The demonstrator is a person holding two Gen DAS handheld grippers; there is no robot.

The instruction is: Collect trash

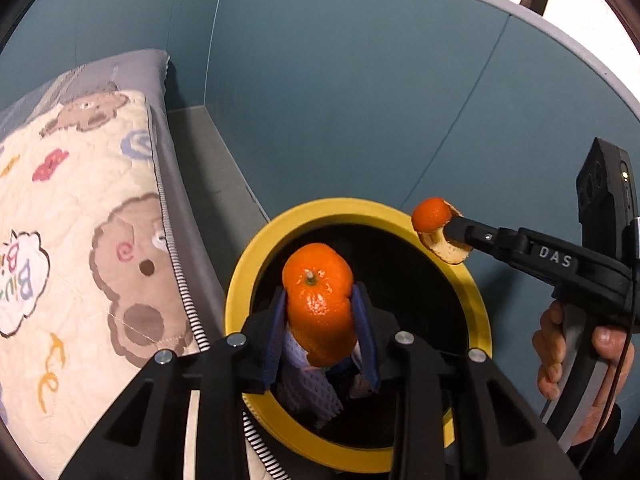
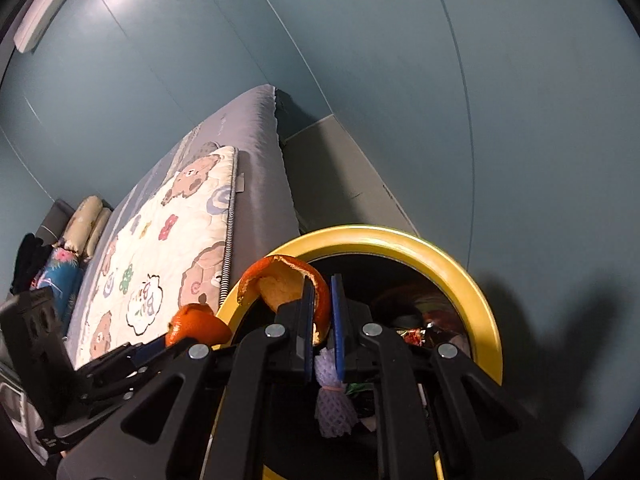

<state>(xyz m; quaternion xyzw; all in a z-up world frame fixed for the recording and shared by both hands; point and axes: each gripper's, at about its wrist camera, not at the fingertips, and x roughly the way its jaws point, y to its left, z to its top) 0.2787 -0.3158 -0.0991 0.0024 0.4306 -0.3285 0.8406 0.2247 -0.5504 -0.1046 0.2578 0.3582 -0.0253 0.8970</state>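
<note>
Teal wall fills the upper half of both views. Bed with grey mattress runs along the left of each frame; a cream quilt printed with bears lies on it, and pillows sit at the far end in the right wrist view.

Trash bin with yellow rim and black interior, lower centre in both views, just beside the bed edge. Inside it: a lilac foam fruit net and some shiny wrappers; other contents too dark to identify.

Left tool, lower centre of the left wrist view, over the bin opening. Blue pads clamped on a large orange peel piece, stem end facing the camera. No earlier view to compare.

Right tool, lower centre of the right wrist view, jaws nearly together, clamped on a curled strip of small peel, pith visible. In the left wrist view this peel hangs over the right part of the bin rim. A hand grips the tool's handle at right edge.
</note>
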